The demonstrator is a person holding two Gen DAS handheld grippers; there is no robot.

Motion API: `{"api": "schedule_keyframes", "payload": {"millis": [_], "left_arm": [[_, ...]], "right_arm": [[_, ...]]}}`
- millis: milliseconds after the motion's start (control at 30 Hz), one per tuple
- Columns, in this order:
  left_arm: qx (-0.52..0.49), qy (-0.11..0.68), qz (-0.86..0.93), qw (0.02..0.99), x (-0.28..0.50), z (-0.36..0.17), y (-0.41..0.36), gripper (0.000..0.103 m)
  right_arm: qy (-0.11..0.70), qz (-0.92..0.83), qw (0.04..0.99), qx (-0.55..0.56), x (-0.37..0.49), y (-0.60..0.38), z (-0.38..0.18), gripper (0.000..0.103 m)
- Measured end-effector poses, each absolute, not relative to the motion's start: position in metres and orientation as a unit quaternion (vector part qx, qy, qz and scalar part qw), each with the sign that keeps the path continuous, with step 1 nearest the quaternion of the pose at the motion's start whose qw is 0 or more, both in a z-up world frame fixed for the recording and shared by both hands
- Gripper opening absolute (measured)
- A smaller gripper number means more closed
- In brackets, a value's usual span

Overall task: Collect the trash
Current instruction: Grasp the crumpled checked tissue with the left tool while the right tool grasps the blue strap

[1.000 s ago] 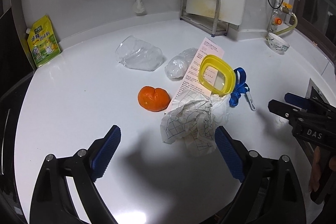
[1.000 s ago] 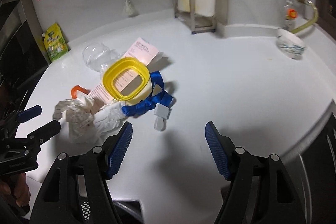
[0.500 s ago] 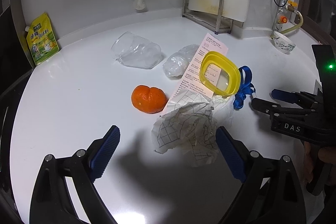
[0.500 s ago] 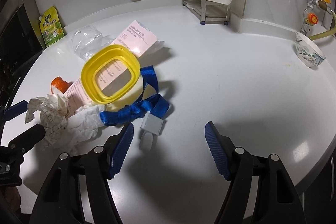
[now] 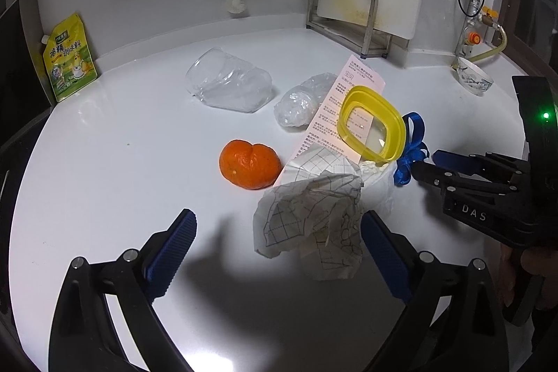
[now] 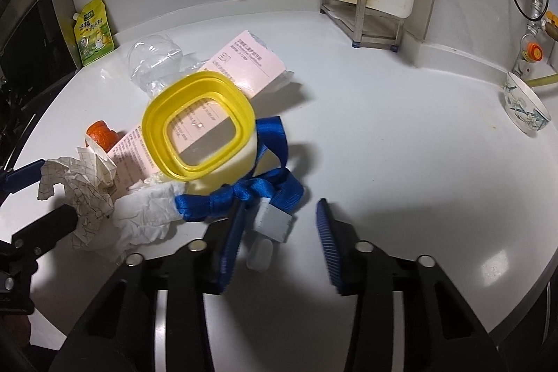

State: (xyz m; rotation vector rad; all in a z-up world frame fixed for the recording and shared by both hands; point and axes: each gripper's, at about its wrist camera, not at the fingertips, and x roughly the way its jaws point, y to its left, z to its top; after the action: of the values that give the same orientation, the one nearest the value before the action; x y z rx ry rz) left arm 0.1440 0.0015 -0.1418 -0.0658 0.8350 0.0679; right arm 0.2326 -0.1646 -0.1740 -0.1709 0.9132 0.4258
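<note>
On the glossy white desk [image 5: 104,169] the trash lies in a loose cluster; a crumpled sheet of grid-printed paper [image 5: 314,215] sits nearest the left gripper [image 5: 275,246], whose ribbed blue pads [image 5: 171,246] are spread wide apart and hold nothing, the right pad just beside the paper's edge; a dimpled orange mandarin [image 5: 249,162] rests left of the paper; behind it lie a crushed clear plastic bottle [image 5: 228,86] and a wad of crinkled clear film [image 5: 296,103]; a long pink printed slip [image 6: 244,61] runs under a rounded-square yellow lid [image 6: 198,128] with a clear window; a wrinkled white tissue [image 6: 146,215] touches a knotted blue woven ribbon [image 6: 244,190] carrying a small grey square tag [image 6: 273,220]; the right gripper [image 6: 279,239] is partly open, its pads either side of that tag, whether touching it cannot be told; a yellow pouch [image 5: 68,58] leans on the wall; a patterned porcelain bowl [image 6: 526,108] stands well apart at right.
</note>
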Motion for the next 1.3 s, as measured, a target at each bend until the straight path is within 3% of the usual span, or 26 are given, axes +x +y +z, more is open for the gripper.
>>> {"api": "schedule_keyframes", "payload": {"millis": [67,233,300,367,467,1300], "left_arm": [[-0.034,0.406,0.033,0.913,0.147,-0.143,0.001,0.094],[-0.048,0.409,0.03,0.911,0.158,-0.147,0.0,0.094],[-0.051,0.408,0.028,0.911,0.16,-0.147,0.0,0.087],[-0.055,0.409,0.018,0.911,0.161,-0.146,-0.001,0.066],[-0.057,0.418,0.004,0.907,0.161,-0.147,-0.001,0.044],[-0.016,0.402,-0.032,0.915,0.105,-0.104,0.017,0.04]], "right_arm": [[0.436,0.206,0.872,-0.082,0.232,-0.163,-0.174,0.022],[0.436,0.208,0.873,-0.073,0.231,-0.163,-0.174,0.021],[0.434,0.207,0.874,-0.068,0.229,-0.164,-0.173,0.021],[0.432,0.207,0.875,-0.064,0.228,-0.166,-0.172,0.021],[0.433,0.204,0.876,-0.058,0.225,-0.169,-0.172,0.021],[0.406,0.131,0.905,0.003,0.148,-0.169,-0.128,0.018]]}}
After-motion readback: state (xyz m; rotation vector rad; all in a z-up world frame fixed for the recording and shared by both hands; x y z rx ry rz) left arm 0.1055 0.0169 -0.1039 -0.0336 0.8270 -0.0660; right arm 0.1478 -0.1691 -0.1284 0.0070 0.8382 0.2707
